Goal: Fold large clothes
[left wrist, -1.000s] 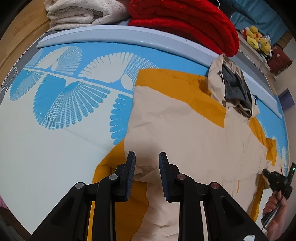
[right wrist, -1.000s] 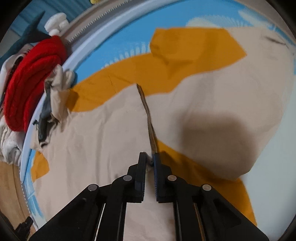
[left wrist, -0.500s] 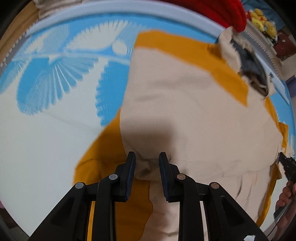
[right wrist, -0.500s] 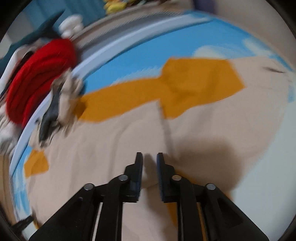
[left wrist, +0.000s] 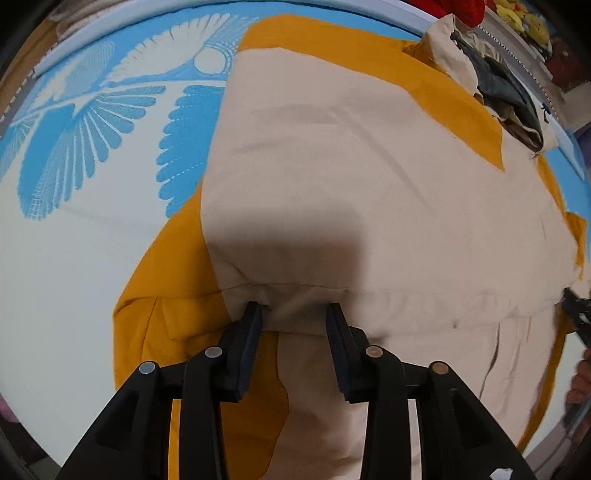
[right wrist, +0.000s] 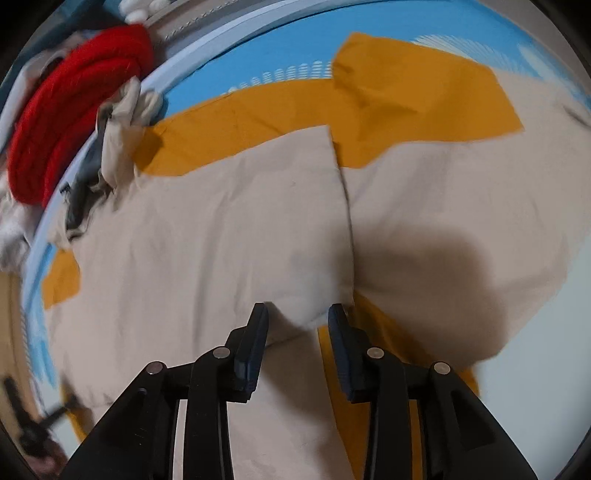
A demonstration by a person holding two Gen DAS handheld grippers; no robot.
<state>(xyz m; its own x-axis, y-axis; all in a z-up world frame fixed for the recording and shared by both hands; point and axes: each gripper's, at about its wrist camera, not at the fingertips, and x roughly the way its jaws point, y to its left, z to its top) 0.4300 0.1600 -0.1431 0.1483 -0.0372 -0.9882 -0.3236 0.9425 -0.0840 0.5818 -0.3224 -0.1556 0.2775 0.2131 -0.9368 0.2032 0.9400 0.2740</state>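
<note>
A large beige and mustard-yellow jacket (left wrist: 369, 177) lies spread on a blue and white patterned mat (left wrist: 74, 155), with its hood (left wrist: 491, 85) at the far side. My left gripper (left wrist: 293, 317) is open, its fingers straddling a folded beige hem edge. In the right wrist view the same jacket (right wrist: 221, 236) fills the frame. My right gripper (right wrist: 298, 317) is open just above a beige fabric corner beside a mustard strip. The right gripper also shows at the right edge of the left wrist view (left wrist: 576, 314).
A red knitted garment (right wrist: 74, 110) lies folded beyond the mat's grey-blue raised border (right wrist: 184, 74). Cream folded cloth (left wrist: 70, 22) sits at the far left. Yellow plush toys (left wrist: 524, 18) lie far right. White mat surface (left wrist: 55, 295) extends to the left.
My right gripper has opened and let go of the beige fabric edge it pinched. Both grippers have moved lower and closer to the jacket. The left gripper stays open.
</note>
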